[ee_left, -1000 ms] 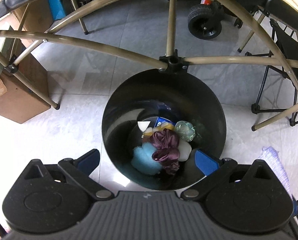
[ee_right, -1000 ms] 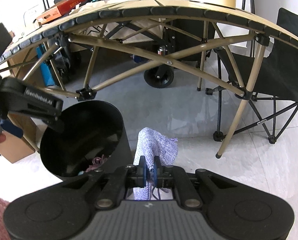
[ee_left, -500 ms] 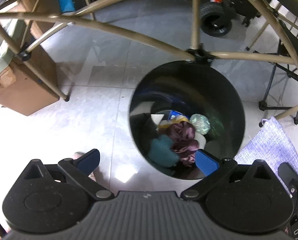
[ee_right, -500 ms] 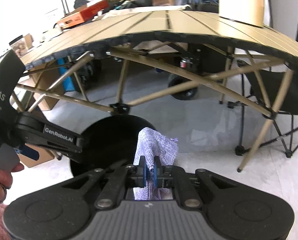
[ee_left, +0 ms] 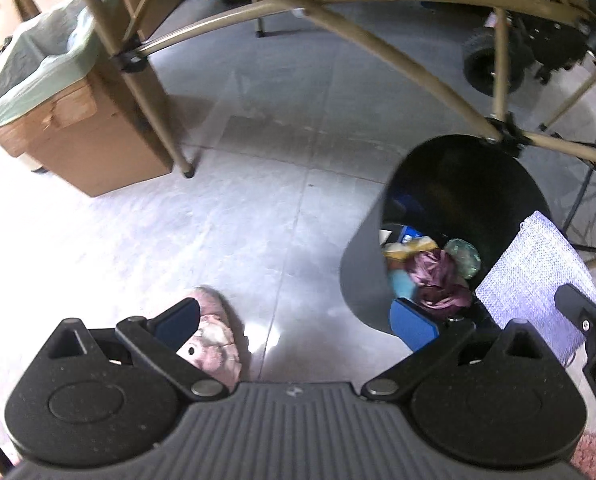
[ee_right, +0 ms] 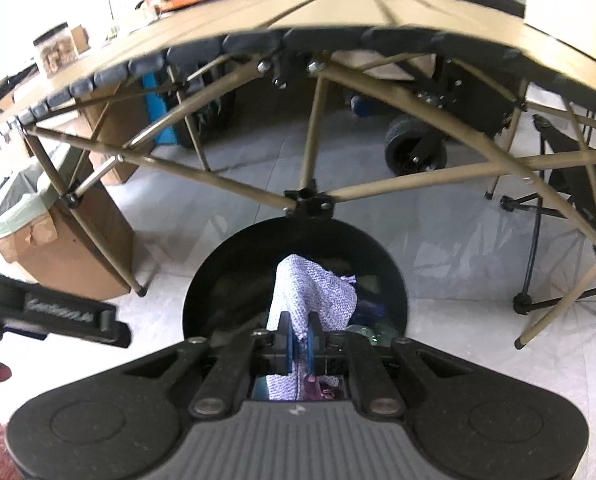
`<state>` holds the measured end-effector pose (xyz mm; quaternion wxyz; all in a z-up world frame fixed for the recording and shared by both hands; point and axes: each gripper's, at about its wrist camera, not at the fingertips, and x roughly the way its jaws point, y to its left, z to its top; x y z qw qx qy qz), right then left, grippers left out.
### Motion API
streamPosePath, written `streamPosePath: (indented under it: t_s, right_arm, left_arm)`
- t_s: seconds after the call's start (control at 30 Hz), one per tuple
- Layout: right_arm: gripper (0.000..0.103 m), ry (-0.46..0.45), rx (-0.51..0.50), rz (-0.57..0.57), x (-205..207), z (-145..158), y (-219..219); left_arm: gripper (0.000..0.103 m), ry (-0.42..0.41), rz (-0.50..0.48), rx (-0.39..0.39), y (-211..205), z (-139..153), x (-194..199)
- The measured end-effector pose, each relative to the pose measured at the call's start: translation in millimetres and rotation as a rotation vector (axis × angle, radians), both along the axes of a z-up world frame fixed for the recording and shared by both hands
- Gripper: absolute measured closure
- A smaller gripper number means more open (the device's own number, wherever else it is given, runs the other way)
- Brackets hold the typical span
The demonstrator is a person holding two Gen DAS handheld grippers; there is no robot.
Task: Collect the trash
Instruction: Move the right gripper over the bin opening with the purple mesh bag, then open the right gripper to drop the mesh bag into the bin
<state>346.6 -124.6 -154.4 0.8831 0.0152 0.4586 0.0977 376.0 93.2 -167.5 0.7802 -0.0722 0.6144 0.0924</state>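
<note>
The right gripper (ee_right: pixel 298 338) is clamped on the lilac cloth (ee_right: pixel 312 294), which now hangs directly ahead of it over the mouth of the black bin (ee_right: pixel 201 284); a second ago the bin sat off to its left, so the cloth has been carried across and, as I judge it, only the release is left; the left gripper (ee_left: pixel 293 322) gapes wide with nothing between its pads, and the bin (ee_left: pixel 362 276) that was straight under it has slid away to its right, so it has cleared the drop zone; a pink slipper (ee_left: pixel 217 340) shows just behind its left finger. Inside the bin lie a maroon rag (ee_left: pixel 438 276), a pale blue scrap (ee_left: pixel 402 282), a greenish ball (ee_left: pixel 464 254) and yellow wrapping (ee_left: pixel 410 246); it is partly full, with room left. Farther left, a cardboard box (ee_left: pixel 85 152) with a green liner (ee_left: pixel 29 68) stands by the table leg (ee_left: pixel 145 92); its contents cannot be made out.
</note>
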Motion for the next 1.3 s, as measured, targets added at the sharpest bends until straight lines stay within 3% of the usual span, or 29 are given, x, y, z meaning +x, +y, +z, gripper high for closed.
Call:
streamPosePath:
  t_s: [0.43, 0.9, 0.97, 1.0, 1.03, 1.13, 1.23, 1.3]
  right_arm:
    - [0.097, 0.108, -0.065, 0.045, 49, -20, 39]
    - [0.093, 0.217, -0.052, 0.022, 66, -46, 40]
    - [0.086, 0.234, -0.045, 0.014, 67, -47, 39]
    - [0.072, 0.244, -0.048, 0.009, 67, -48, 38]
    - [0.05, 0.252, -0.052, 0.002, 69, -49, 38]
    - [0.009, 0.261, -0.075, -0.027, 70, -51, 35]
    - [0.0, 0.276, -0.095, -0.032, 71, -54, 34]
    - [0.0, 0.276, -0.092, -0.032, 69, -54, 34]
  left_arm:
    - [0.0, 0.005, 0.032, -0.028, 20, 1, -4]
    - [0.0, 0.013, 0.023, -0.029, 16, -3, -3]
    - [0.0, 0.014, 0.024, -0.028, 16, -3, -3]
    - [0.0, 0.014, 0.025, -0.027, 17, -3, -3]
    - [0.0, 0.014, 0.027, -0.026, 17, -3, -2]
    - [0.0, 0.013, 0.027, -0.026, 17, -2, -3]
    - [0.0, 0.013, 0.028, -0.026, 17, -2, -3]
    - [0.0, 0.013, 0.027, -0.025, 17, -2, -3]
